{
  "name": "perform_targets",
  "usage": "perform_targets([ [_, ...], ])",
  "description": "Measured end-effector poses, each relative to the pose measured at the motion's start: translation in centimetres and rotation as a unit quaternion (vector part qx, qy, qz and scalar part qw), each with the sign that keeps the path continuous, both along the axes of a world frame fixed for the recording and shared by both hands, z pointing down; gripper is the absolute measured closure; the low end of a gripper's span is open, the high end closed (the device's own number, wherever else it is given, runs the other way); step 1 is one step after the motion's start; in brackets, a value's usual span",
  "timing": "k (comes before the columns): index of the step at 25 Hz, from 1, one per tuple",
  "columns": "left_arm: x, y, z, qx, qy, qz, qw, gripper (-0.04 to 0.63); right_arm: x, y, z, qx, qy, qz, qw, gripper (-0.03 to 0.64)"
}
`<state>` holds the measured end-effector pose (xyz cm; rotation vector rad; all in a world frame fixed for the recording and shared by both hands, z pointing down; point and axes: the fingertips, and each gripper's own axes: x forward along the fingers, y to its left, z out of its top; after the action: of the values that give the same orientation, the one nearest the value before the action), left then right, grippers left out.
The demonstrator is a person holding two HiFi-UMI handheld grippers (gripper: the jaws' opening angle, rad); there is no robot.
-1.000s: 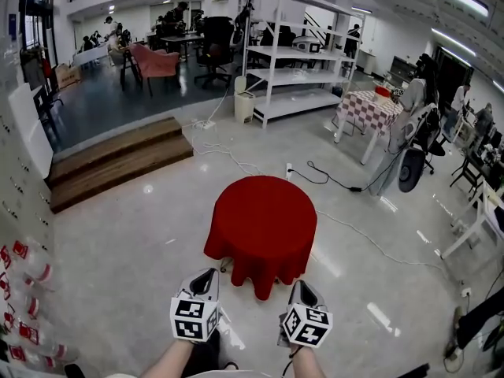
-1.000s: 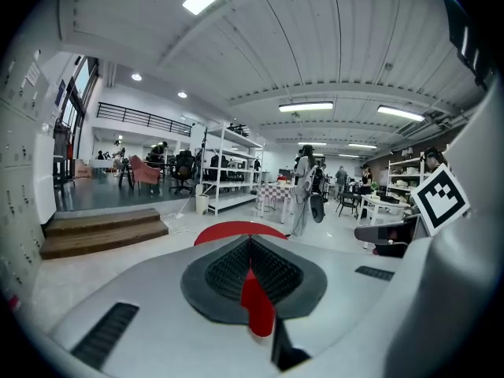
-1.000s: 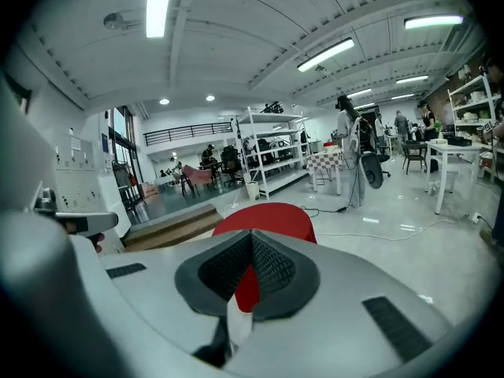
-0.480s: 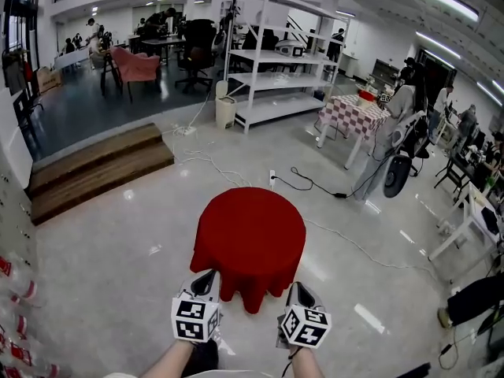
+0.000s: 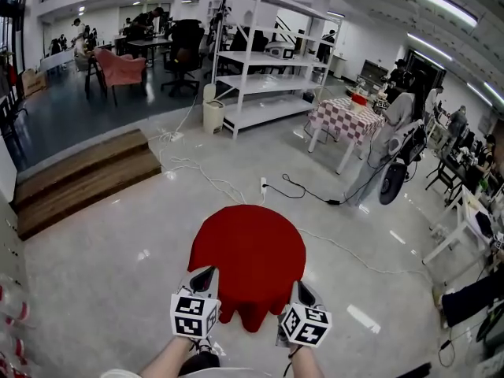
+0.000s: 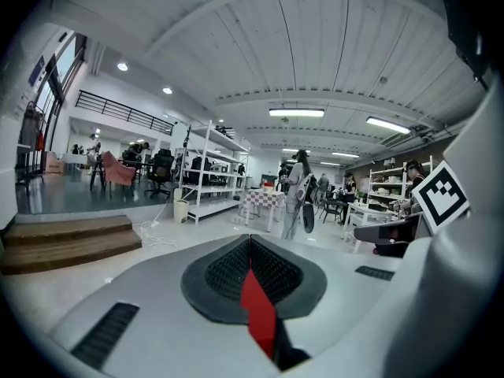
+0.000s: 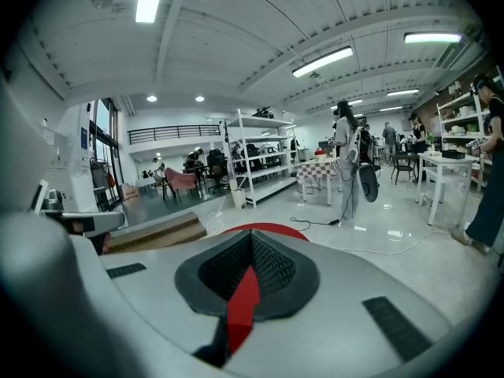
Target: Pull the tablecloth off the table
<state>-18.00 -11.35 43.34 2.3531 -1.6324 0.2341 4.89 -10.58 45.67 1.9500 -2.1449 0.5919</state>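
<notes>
My left gripper (image 5: 205, 273) has its jaws pressed together with nothing held. In the left gripper view (image 6: 250, 244) the dark pads meet along one line. Below them a thin red sliver shows through the slit, and the gripper's own body hides whatever else lies ahead. My right gripper (image 5: 302, 287) is closed and empty too. In the right gripper view (image 7: 252, 246) there is the same red sliver under the pads.

In the head view both tips overlap the near edge of the red tablecloth (image 5: 248, 250). The grippers cover that hem, so I cannot tell whether either tip touches the cloth or sits just short of it. The cloth lies draped over a round table. It hangs in folds all round and hides the table completely, with no leg or top showing. From the right gripper only a red arc (image 7: 268, 229) of the cloth rises above the jaws.

My forearms are cut off by the bottom edge of the head view. A dark shoe (image 5: 201, 361) is half hidden between them.

Further out the pale floor (image 5: 118, 266) carries a cable (image 5: 315, 196) behind the table. Wooden steps (image 5: 79, 178) lie to the left and a white rack (image 5: 260, 61) stands beyond. At the right is a checkered table (image 5: 346, 116), with a person (image 5: 391, 136) beside it. The people at the back are too small to make out.
</notes>
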Motion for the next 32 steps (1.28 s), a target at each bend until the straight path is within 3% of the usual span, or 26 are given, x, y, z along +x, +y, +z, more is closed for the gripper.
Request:
perform_targets([
  [18,-2.4,-8.0,0.6,-0.006,0.003,0.042,0.9991,0.577,-2.5,-6.1,0.4,-0.005,0.004,0.041,0.999,0.592],
  [23,-1.9,-9.4,0.5,-0.001,0.01,0.064,0.9979,0.577,-2.4,-6.5,0.0,-0.008,0.013,0.056,0.998,0.592],
  [28,0.1,-9.9,0.7,0.018,0.001,0.118,0.9929,0.577,-1.7,-5.9,0.3,-0.017,0.022,0.082,0.996,0.592],
  [32,1.7,-10.2,2.1,0.011,0.001,0.135,0.9909,0.577,-1.4,-5.6,1.2,-0.031,0.03,0.087,0.995,0.592],
])
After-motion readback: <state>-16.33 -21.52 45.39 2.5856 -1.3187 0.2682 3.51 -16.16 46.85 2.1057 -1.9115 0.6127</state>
